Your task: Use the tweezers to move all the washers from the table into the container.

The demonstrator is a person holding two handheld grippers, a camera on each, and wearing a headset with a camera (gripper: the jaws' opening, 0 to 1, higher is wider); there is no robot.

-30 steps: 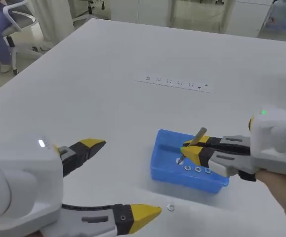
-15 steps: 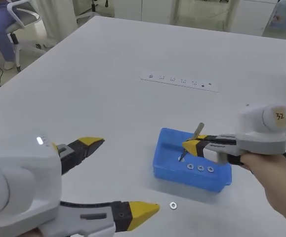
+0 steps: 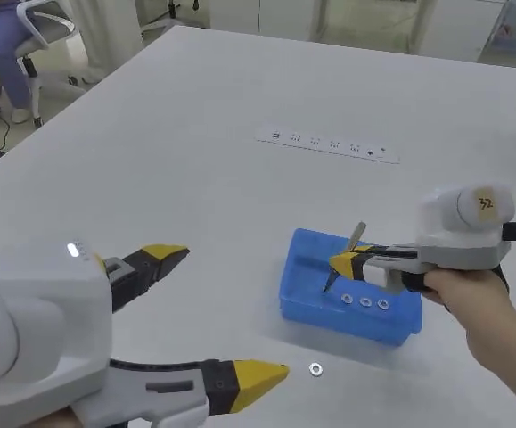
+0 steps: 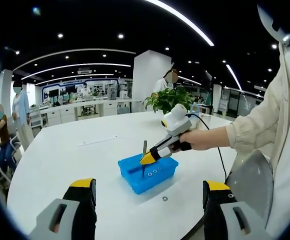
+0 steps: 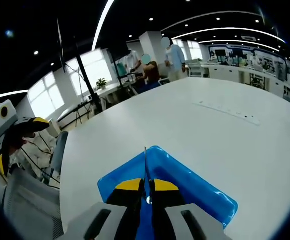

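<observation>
One washer (image 3: 315, 368) lies apart from the right tool (image 3: 337, 265) gripping the tweezers (image 3: 357, 235).

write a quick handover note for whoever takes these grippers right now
Right hand-held gripper: shut on the tweezers, tips down inside the blue container.
Left hand-held gripper: open, holding nothing, above the table near the person.
Done: three washers lie in the container.
Left: one loose washer on the table in front of the container; pick it up with the tweezers and drop it in.
</observation>
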